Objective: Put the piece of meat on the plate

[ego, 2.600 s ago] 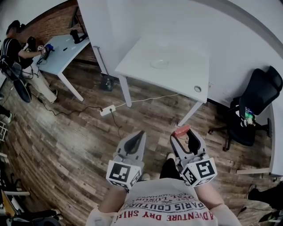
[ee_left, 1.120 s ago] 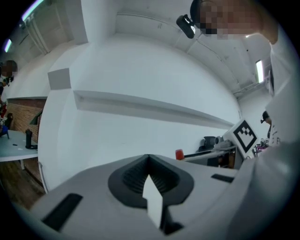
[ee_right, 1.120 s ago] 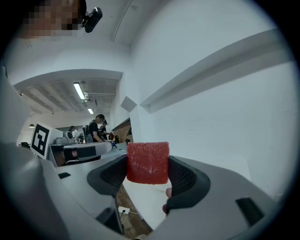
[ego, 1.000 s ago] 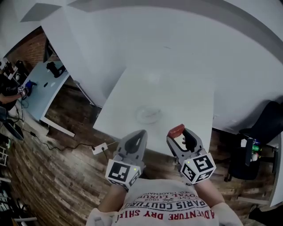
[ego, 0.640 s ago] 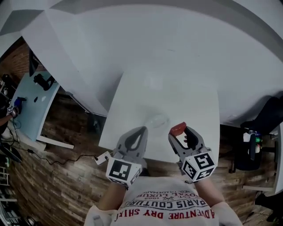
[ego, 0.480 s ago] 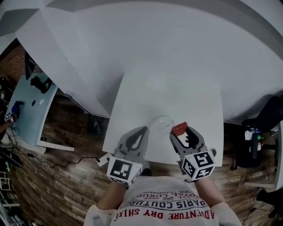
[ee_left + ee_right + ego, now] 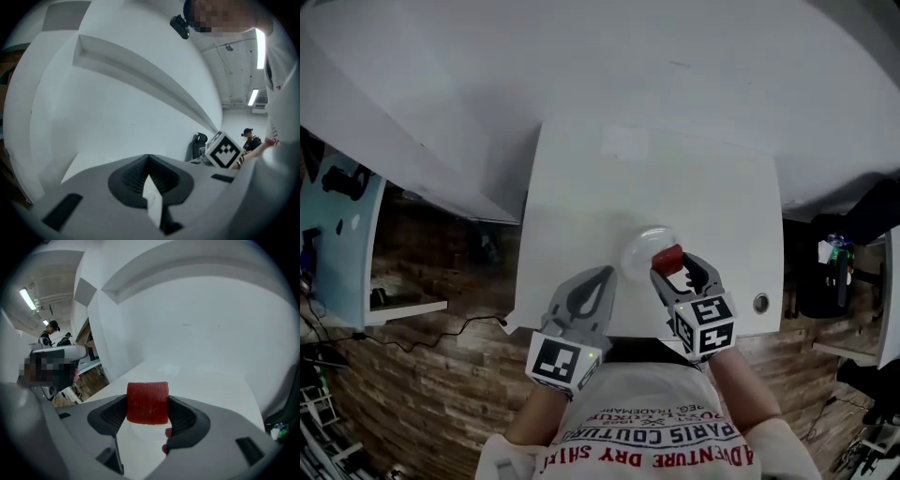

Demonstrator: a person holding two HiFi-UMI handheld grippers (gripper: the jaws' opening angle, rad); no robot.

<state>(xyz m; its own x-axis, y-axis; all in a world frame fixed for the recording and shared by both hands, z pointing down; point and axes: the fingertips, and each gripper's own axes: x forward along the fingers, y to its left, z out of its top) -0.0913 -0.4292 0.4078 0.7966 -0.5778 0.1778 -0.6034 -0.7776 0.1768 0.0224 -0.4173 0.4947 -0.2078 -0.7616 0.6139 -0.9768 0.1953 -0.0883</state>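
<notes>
Right tool (image 7: 668, 267), clamped on the piece of meat (image 7: 666, 257), has come up to the near edge of the surface (image 7: 675, 178) and now hangs over the clear plate (image 7: 634, 253), so lowering and release seem all that remain; left tool (image 7: 592, 286) is closed, empty.

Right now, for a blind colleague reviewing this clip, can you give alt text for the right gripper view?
The right gripper grips a red piece of meat between its jaws, above a clear plate on a white table. A person stands far off at left.
</notes>
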